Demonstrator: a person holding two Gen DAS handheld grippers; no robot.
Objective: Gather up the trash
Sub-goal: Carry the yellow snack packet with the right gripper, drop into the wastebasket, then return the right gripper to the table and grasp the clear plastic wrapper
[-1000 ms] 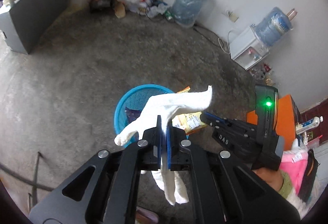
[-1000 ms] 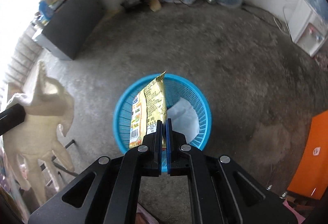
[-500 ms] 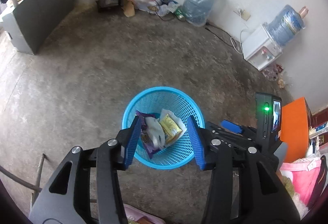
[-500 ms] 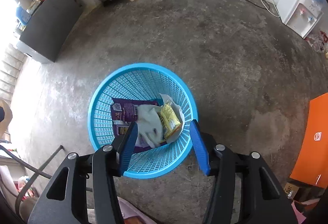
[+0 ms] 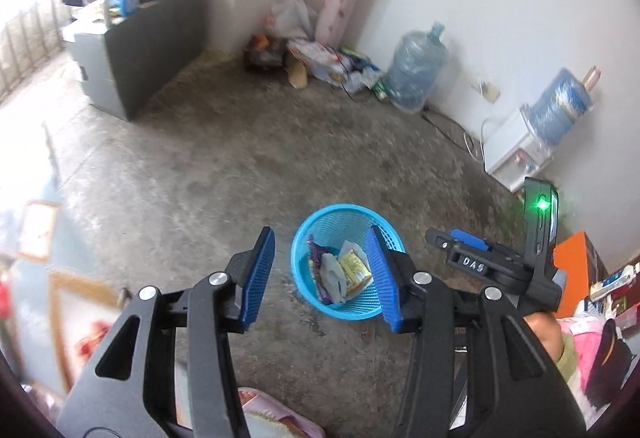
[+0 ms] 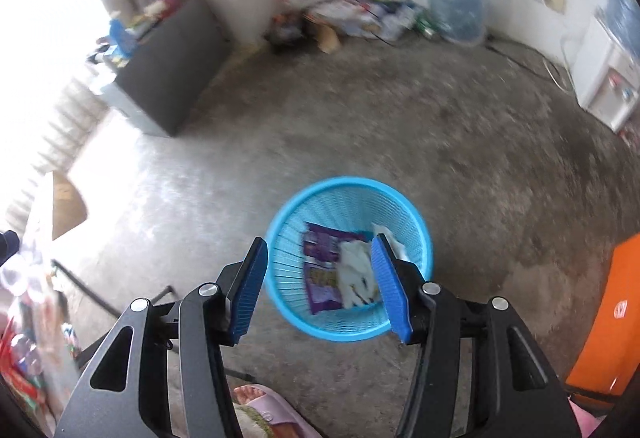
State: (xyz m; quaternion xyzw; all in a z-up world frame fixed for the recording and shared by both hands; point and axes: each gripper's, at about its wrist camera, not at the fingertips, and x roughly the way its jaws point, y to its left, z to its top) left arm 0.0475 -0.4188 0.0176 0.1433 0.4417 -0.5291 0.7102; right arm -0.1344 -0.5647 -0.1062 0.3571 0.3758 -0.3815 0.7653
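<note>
Both tools are seen spread wide with nothing held between the blue pads. In the left wrist view the left tool is framed low in the middle of the frame, and the blue basket is caught between its fingers, sitting on the concrete floor. Inside the basket a purple wrapper, a white glove and a yellow snack packet are piled together, so the trash is already in there. The right tool is also spotted at the right of that frame, pretty much beside the basket, with a green light lit on its body. In the right wrist view the right tool is held above the same basket, and the purple wrapper and white glove are visible through the gap; the yellow packet is mostly hidden behind the right finger there. A big water jug is stood against the wall at upper right, with a water dispenser further right and a pile of clutter in the corner. A grey cabinet is parked at upper left.
</note>
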